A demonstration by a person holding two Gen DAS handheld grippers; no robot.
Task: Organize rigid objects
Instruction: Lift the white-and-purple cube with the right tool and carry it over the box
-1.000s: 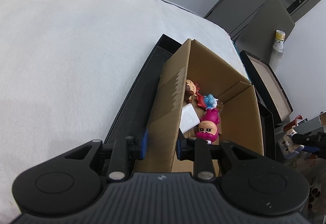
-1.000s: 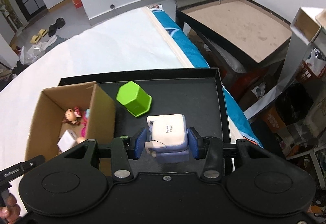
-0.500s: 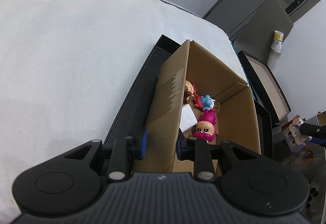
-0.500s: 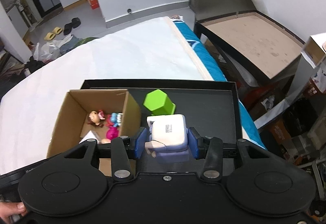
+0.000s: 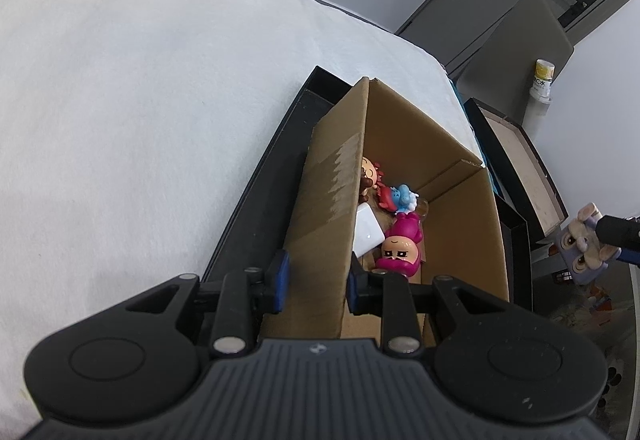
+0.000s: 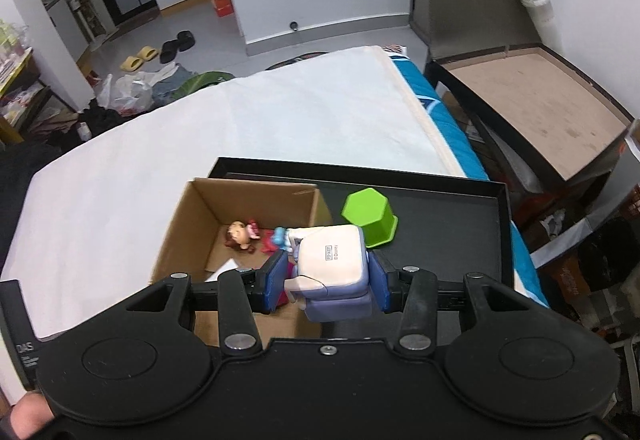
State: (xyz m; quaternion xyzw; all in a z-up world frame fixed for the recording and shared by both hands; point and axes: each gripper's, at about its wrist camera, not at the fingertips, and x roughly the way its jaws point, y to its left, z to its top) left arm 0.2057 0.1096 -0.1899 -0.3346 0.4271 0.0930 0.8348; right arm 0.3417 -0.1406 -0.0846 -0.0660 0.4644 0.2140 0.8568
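The left gripper [image 5: 316, 278] clamps the near wall of the cardboard box [image 5: 460, 200], which hides part of the toys inside. At the centre of the right wrist view, the right gripper [image 6: 326, 276] grips a rabbit figurine [image 6: 334, 272] above the box's right edge, covering the pink figure [image 5: 398, 248]; the green cup [image 6: 370, 216] lies tipped on the black tray [image 6: 452, 208].

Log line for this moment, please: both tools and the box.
left tool: shut on cardboard box wall | right tool: shut on rabbit figure, above box edge | green cup: on black tray
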